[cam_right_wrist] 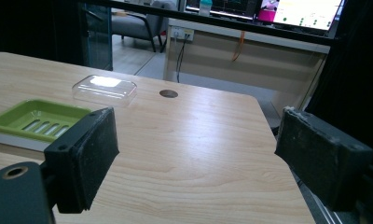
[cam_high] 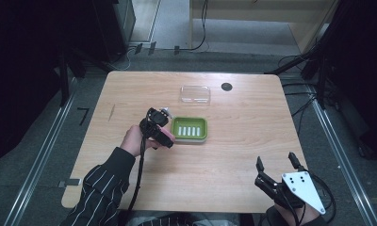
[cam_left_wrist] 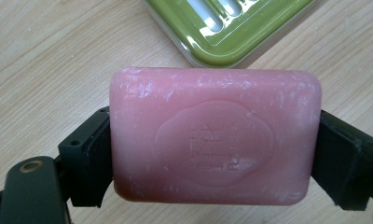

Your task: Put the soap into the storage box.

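Observation:
A pink bar of soap (cam_left_wrist: 215, 137) is clamped between the two black jaws of my left gripper (cam_high: 164, 136), which is shut on its short ends. In the high view the soap (cam_high: 166, 135) hangs just left of a green soap dish (cam_high: 190, 127) with a slotted floor. The same green dish (cam_left_wrist: 226, 28) lies close beyond the soap in the left gripper view. My right gripper (cam_high: 277, 165) stands open near the table's front right edge, with nothing between its pads (cam_right_wrist: 89, 149). A clear plastic lid (cam_high: 195, 93) rests behind the dish.
A round dark cable hole (cam_high: 226, 86) sits in the wooden table (cam_high: 233, 155) at the back, right of the lid. The green dish (cam_right_wrist: 37, 121) and clear lid (cam_right_wrist: 105, 90) lie far left of the right gripper. Bare wood spans the table's right half.

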{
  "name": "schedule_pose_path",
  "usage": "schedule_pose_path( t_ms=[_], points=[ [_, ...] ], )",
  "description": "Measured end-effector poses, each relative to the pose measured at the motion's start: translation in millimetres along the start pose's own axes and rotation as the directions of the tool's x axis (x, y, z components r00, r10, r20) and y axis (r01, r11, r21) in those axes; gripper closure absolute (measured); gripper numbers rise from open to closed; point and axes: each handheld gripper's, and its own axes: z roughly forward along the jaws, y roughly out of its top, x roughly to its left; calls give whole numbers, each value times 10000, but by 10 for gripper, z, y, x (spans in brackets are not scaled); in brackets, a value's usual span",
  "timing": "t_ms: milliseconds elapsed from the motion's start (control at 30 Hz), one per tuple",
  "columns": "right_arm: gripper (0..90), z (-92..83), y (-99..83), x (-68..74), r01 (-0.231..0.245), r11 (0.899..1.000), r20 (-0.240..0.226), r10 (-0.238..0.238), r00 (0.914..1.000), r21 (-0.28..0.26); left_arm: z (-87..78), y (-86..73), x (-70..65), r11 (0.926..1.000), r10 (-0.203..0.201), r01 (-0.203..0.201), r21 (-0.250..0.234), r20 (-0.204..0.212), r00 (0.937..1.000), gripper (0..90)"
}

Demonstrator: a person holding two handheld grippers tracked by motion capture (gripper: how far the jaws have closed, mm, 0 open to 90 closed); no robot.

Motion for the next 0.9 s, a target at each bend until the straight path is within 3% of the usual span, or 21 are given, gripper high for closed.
schedule_pose_path(
  t_ms=[900],
  points=[
    [127, -33, -19, -41, 15, 10000, 200, -16, 9998, 59, -5, 232, -16, 9992, 284, -281, -290, 101, 9995, 136]
  ],
)
